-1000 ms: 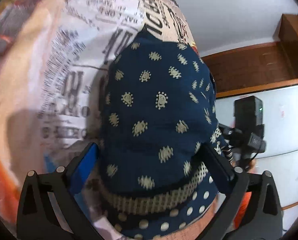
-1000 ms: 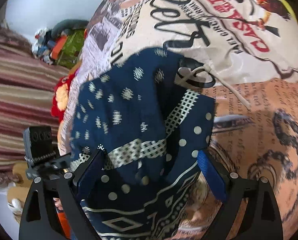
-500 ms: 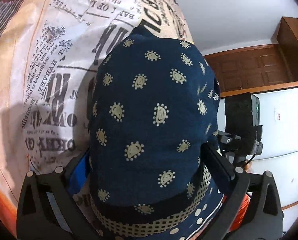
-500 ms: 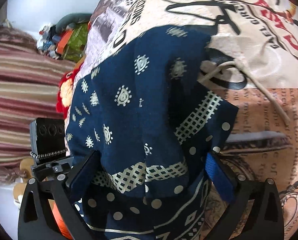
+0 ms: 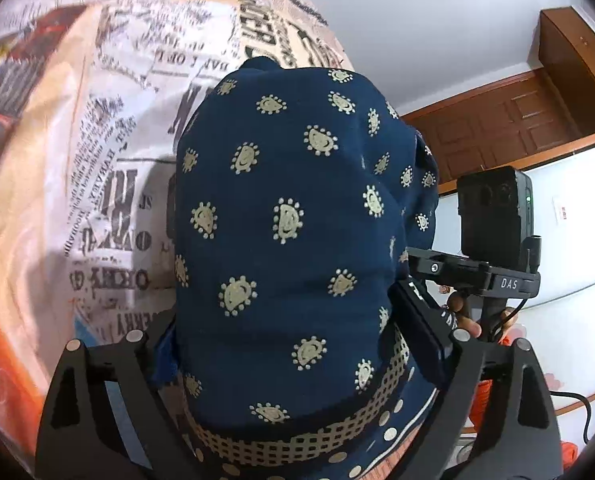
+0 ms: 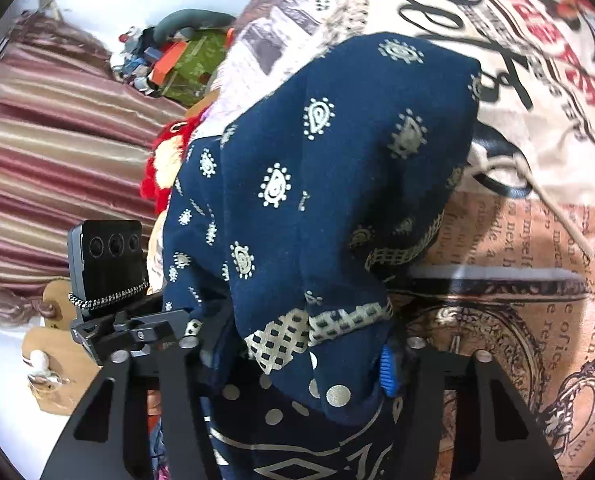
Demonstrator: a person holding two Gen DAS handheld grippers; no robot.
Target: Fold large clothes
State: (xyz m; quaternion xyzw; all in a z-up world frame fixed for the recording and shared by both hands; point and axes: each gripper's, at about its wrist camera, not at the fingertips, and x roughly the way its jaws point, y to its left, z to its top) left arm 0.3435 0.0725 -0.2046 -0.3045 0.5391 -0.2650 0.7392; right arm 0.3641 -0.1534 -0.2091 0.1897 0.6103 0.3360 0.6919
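Newsprint-pattern bedspread [image 5: 109, 184] underlies everything, serving as the folding surface. Navy paisley garment [image 5: 289, 216] is bunched and draped over both claws, near edge gathered for a fold. Left gripper [image 5: 293, 344] spread wide, closing slightly, cloth between. Right gripper [image 6: 301, 360] closing, pinching the garment's checked border.

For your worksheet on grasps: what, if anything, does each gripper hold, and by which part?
Both jaws are closing around the navy patterned garment: the left gripper and the right gripper each near its checked border band. Firm contact cannot be told.
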